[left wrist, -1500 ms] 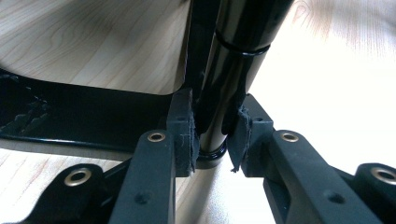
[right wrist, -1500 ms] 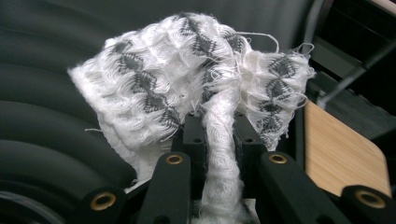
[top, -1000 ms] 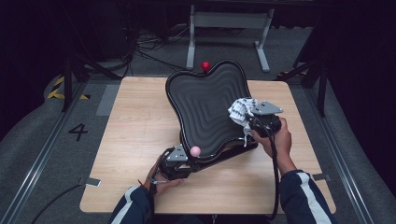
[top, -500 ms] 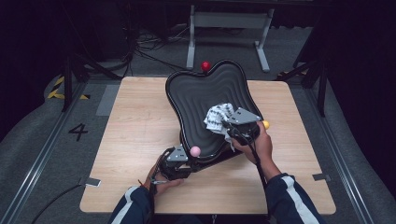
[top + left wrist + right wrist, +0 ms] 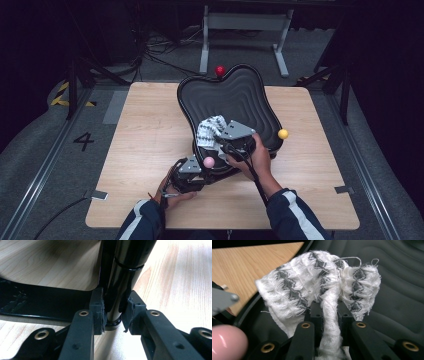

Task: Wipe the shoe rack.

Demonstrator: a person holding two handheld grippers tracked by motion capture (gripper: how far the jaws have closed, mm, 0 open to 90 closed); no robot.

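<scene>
Soft white cloth, light and floppy, best pinched at a bunched fold, is clamped in the right gripper over the black tray, while the left gripper clenches the tray's leg.

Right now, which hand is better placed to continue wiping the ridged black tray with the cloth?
The right. Its right gripper is shut on the white cloth, already against the tray. The left gripper is clamped on the tray's black post, steadying it.
</scene>
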